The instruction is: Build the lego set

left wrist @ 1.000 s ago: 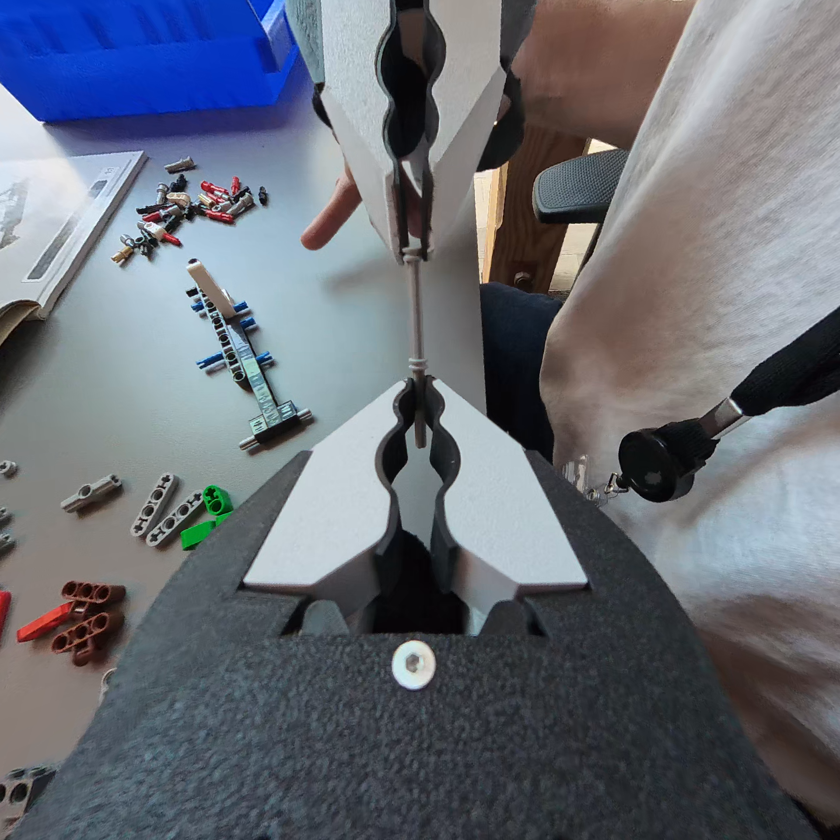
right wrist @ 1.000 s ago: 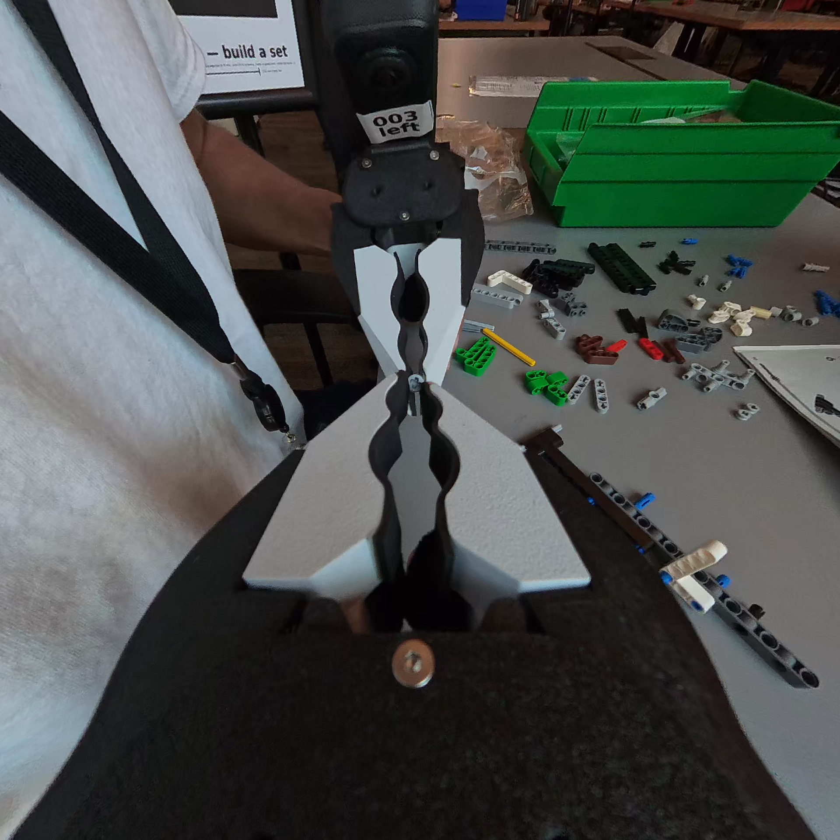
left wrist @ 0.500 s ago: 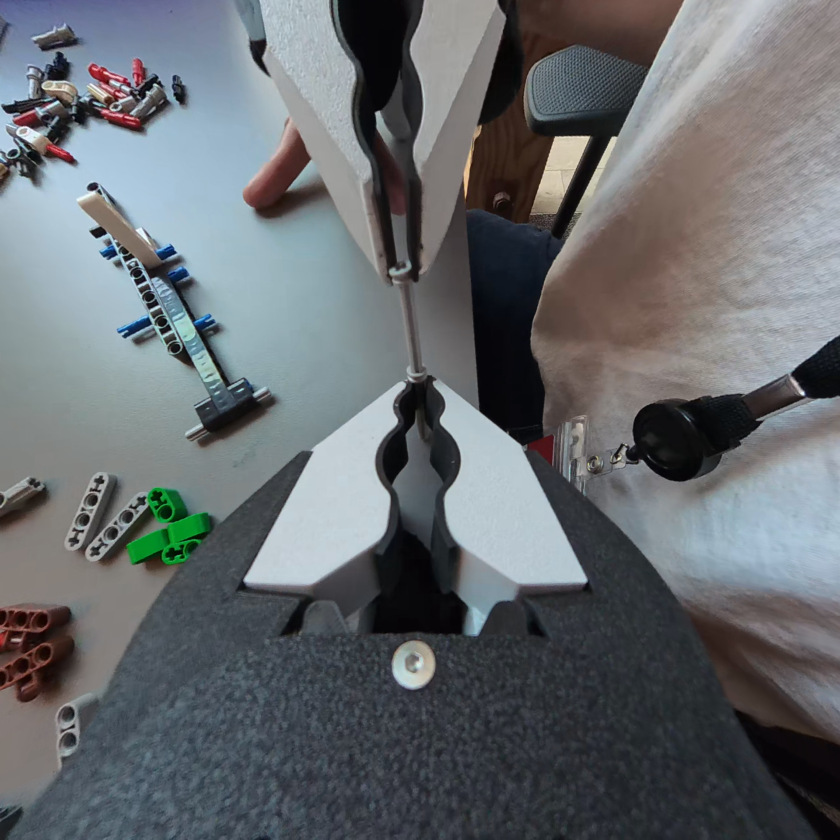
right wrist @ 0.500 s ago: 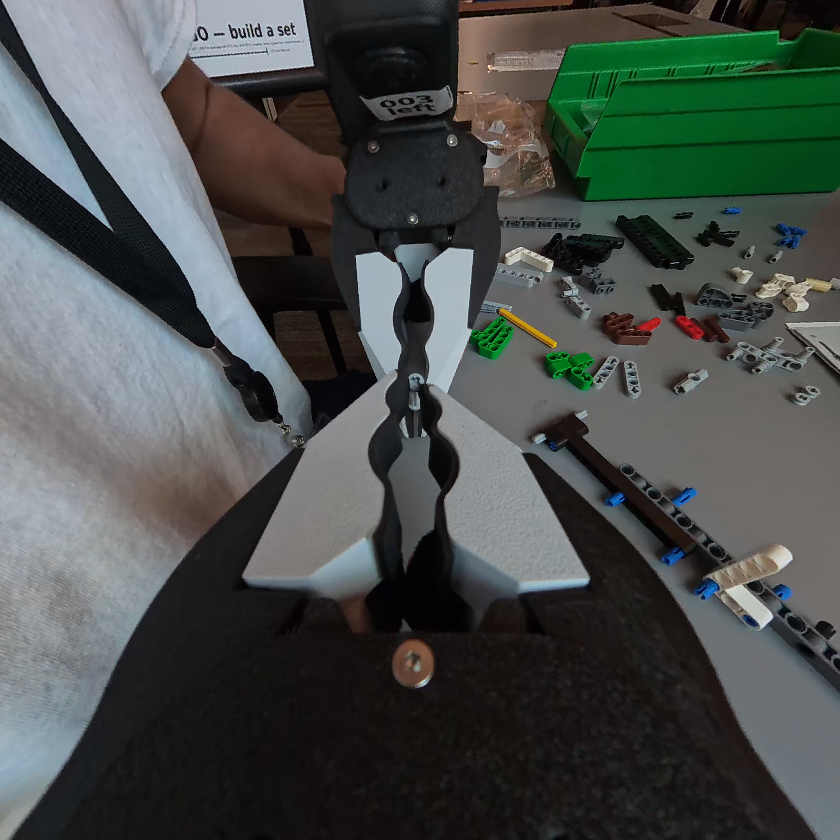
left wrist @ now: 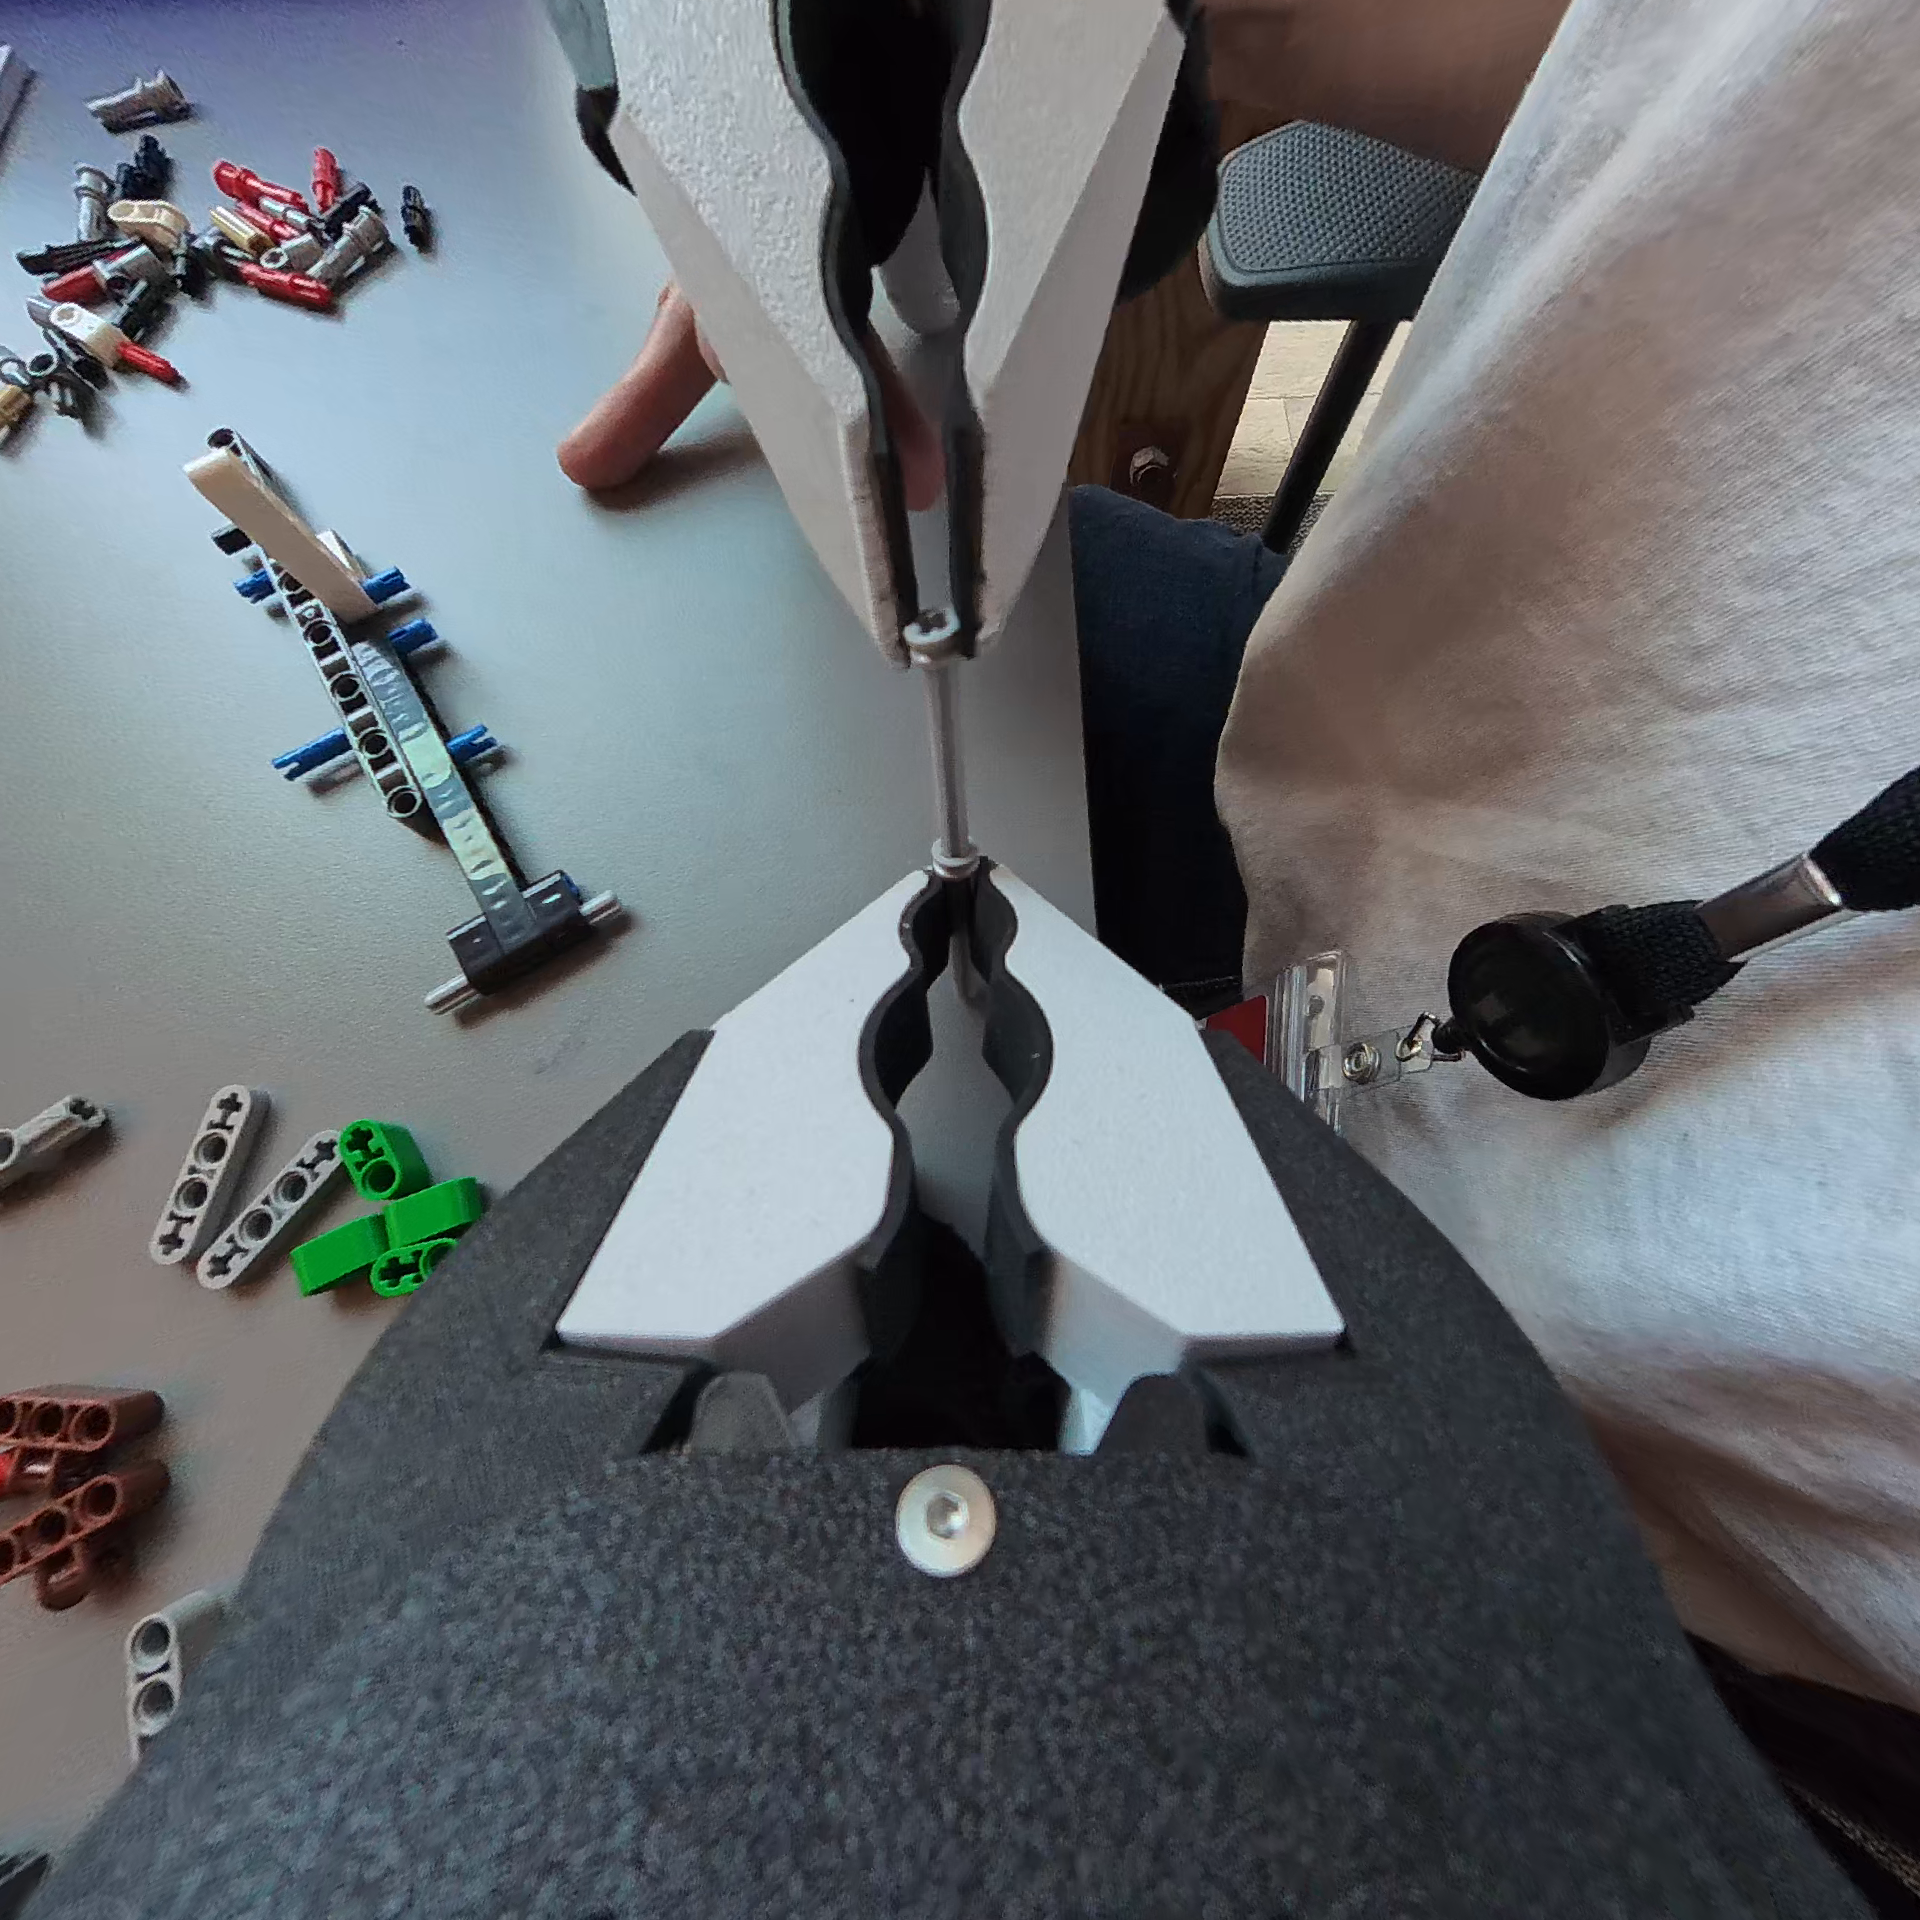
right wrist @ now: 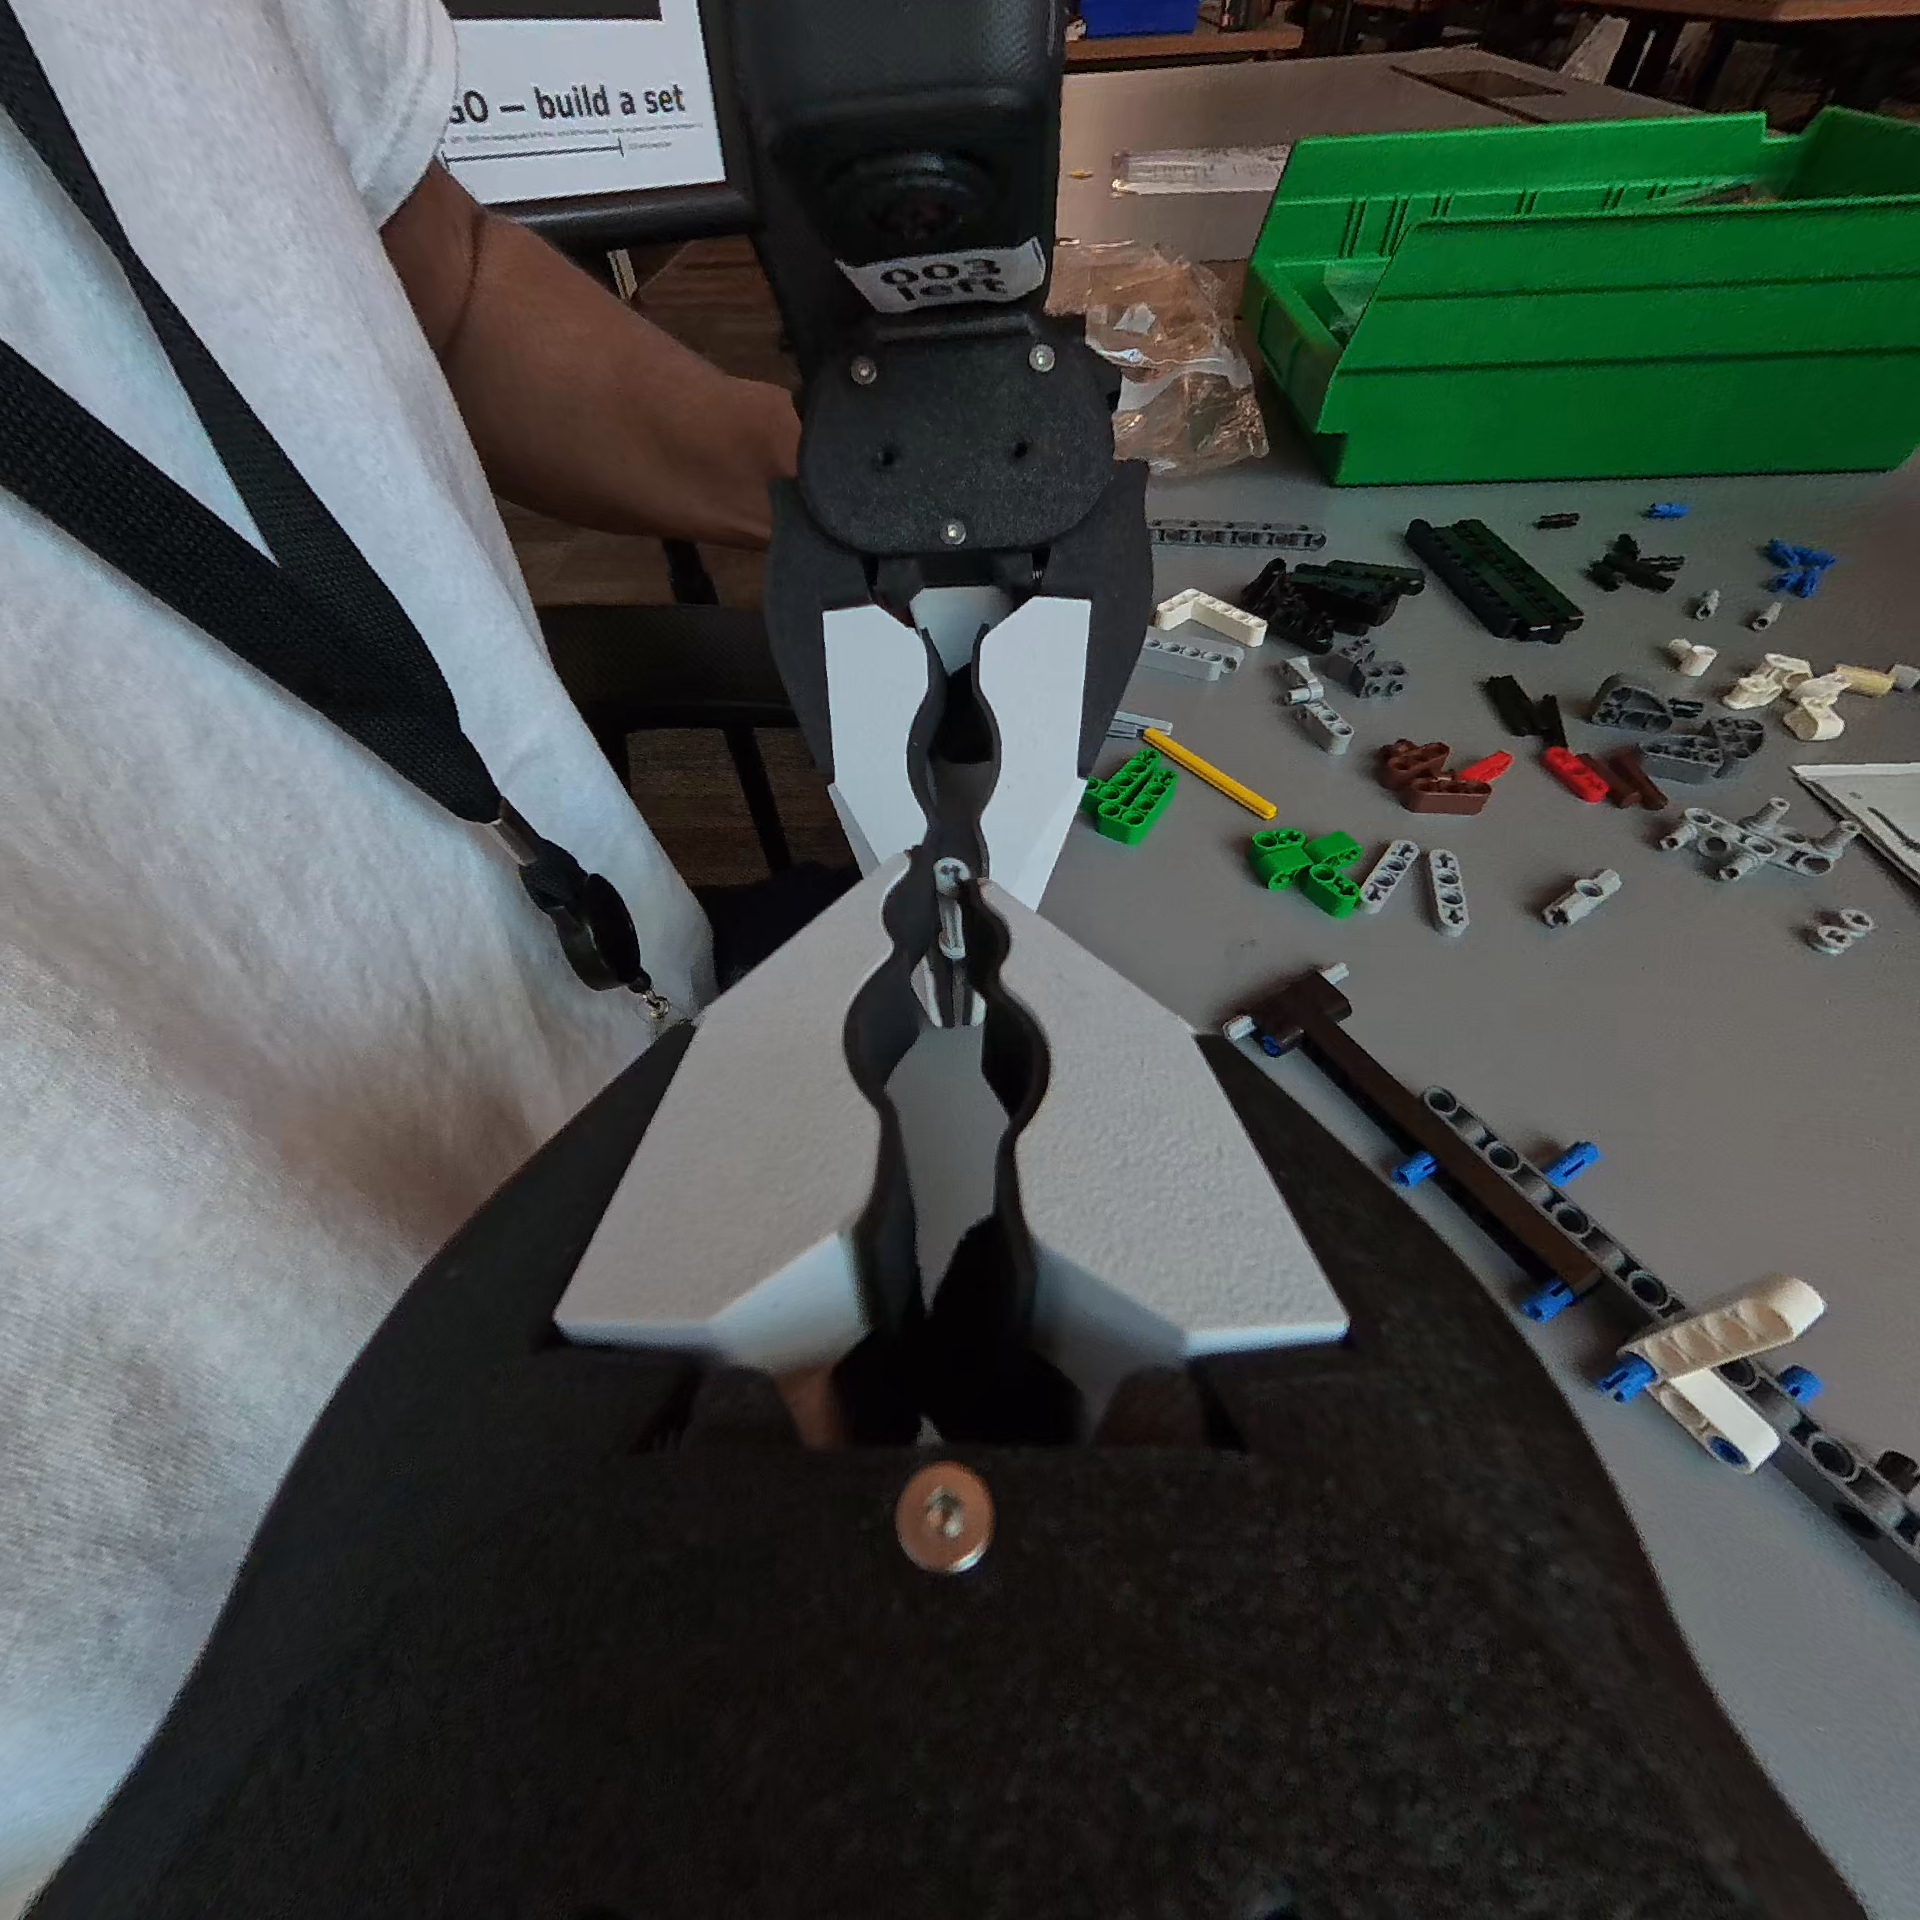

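A thin grey axle [left wrist: 948, 748] spans the air between my two grippers, off the table's near edge. My left gripper [left wrist: 956, 883] is shut on its near end, where a small grey ring sits. My right gripper [left wrist: 935, 634] comes in from above and is shut on the far end. In the right wrist view the right gripper [right wrist: 951, 883] clamps the axle [right wrist: 951, 920], seen end-on, and the left gripper [right wrist: 951, 831] faces it tip to tip. A partly built long dark beam with blue pins and a white piece [left wrist: 384, 717] lies on the grey table [left wrist: 675, 779]; it also shows in the right wrist view [right wrist: 1538, 1216].
Loose parts lie on the table: green pieces [left wrist: 384, 1216], brown pieces [left wrist: 73, 1475], and a heap of small pins [left wrist: 208, 249]. A green bin [right wrist: 1590, 343] and a plastic bag [right wrist: 1174, 364] stand at the back. A person's white shirt [left wrist: 1558, 623] with a badge reel [left wrist: 1538, 1008] is close by. Some 6 cm of space lies between my two pairs of fingers.
Both grippers stay shut on the axle. The two tips have come slightly closer together, and the joined pair has shifted a little over the table edge.
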The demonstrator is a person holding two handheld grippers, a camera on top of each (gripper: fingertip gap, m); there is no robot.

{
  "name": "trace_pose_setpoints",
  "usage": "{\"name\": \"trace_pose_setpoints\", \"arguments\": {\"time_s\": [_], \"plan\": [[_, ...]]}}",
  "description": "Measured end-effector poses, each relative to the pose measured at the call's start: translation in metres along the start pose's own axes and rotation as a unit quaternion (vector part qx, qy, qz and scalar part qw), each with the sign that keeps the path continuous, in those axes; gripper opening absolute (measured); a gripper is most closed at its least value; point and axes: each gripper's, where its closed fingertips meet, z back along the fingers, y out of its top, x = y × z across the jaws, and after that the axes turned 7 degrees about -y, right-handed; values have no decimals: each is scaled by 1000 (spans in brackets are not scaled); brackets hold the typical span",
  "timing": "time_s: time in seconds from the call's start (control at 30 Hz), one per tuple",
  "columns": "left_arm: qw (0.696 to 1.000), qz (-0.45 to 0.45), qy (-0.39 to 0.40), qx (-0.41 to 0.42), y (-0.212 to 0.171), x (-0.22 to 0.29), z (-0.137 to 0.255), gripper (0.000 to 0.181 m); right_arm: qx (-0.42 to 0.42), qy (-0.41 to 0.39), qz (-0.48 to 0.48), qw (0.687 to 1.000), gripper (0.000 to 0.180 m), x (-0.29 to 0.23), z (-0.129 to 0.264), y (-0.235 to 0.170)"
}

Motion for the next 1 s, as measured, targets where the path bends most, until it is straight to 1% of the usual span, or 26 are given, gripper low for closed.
{"name": "trace_pose_setpoints", "arguments": {"time_s": [0.13,0.4,0.57,0.63,0.73,1.0], "plan": [[1000,5,0,1,0,-1,0,2,3,-12,17,1000,5,1,0,2],[1000,-5,11,-1,0,-2,-1,3,8,-13,14,1000,6,1,1,3],[1000,-12,17,-5,-1,-1,-1,3,-1,-19,-1,1000,11,3,3,2],[1000,-14,18,-6,-1,-2,-1,3,0,-18,-9,1000,17,2,3,4],[1000,-15,19,-7,-1,-2,-1,3,2,-20,-21,1000,18,2,7,4],[1000,-15,21,-7,-1,-2,-2,4,-37,-50,-33,998,17,3,12,-5]]}}
